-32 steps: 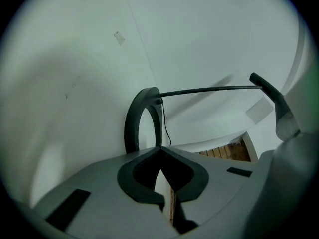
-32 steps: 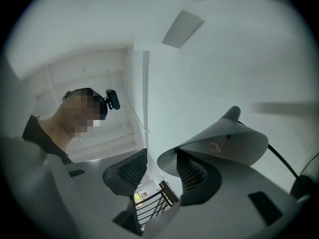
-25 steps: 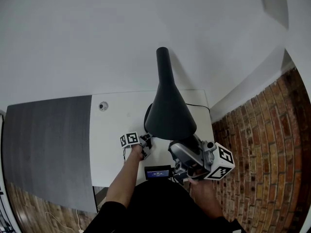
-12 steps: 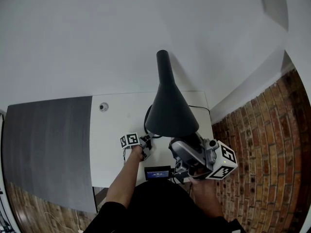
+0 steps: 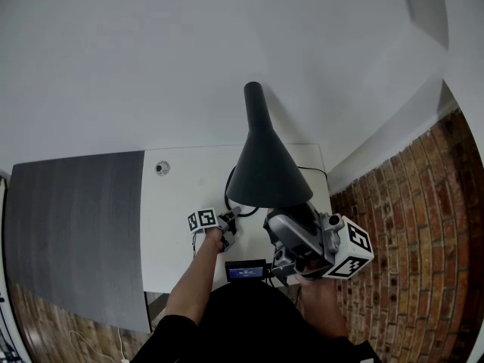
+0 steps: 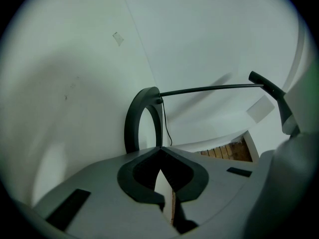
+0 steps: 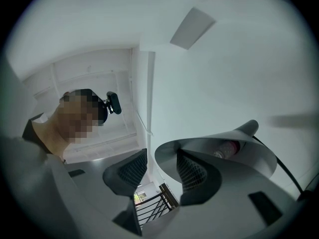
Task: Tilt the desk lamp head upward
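The black cone-shaped lamp head [image 5: 265, 172] rises over the white desk [image 5: 181, 195]. My right gripper [image 5: 293, 216] is at its lower rim, with its marker cube [image 5: 349, 249] to the right. In the right gripper view the jaws of this gripper [image 7: 162, 156] straddle the shade [image 7: 224, 143], one pad inside near the bulb [image 7: 227, 147] and one outside, shut on the rim. My left gripper [image 5: 231, 219] rests low by the lamp's ring base [image 5: 229, 178]. Its jaws [image 6: 160, 151] are shut just short of that ring [image 6: 137, 118], with nothing seen between them.
A dark grey panel [image 5: 76, 225] adjoins the desk on the left. Brickwork [image 5: 408, 225] runs along the right. A small round fitting [image 5: 160, 168] sits at the desk's back, a black cable [image 5: 314, 169] trails right, and a small screen device [image 5: 246, 269] lies at the front edge.
The lamp head has tipped up a little, its rim rising. My right gripper has gone up and slightly right with it. The left gripper has stayed put.
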`<state>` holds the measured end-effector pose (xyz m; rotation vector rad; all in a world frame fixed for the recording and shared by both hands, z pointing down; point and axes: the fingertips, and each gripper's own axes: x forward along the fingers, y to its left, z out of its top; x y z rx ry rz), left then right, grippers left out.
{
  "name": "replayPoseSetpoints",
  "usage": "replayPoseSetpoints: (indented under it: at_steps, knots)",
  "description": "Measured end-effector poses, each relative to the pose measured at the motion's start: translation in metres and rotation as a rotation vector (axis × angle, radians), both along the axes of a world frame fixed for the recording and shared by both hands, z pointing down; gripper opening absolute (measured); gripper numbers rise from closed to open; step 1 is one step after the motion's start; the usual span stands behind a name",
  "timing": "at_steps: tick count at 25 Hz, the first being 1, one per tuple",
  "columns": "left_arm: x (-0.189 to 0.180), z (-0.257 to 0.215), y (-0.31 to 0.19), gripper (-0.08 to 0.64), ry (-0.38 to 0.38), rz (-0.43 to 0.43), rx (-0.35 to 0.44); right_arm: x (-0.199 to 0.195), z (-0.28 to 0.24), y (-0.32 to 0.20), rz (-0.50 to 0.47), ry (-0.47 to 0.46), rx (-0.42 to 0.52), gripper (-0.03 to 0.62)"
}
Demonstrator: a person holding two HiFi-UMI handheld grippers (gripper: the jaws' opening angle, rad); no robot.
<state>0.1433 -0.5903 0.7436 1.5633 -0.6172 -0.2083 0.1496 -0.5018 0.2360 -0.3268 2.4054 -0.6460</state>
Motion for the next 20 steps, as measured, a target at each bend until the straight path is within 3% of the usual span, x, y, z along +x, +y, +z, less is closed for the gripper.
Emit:
replayPoseSetpoints:
  at_steps: [20]
  knots:
    - [-0.001, 0.000, -0.001, 0.009, -0.002, 0.002, -0.002, -0.002, -0.022, -0.012, -0.002, -0.006, 0.000, 0.190]
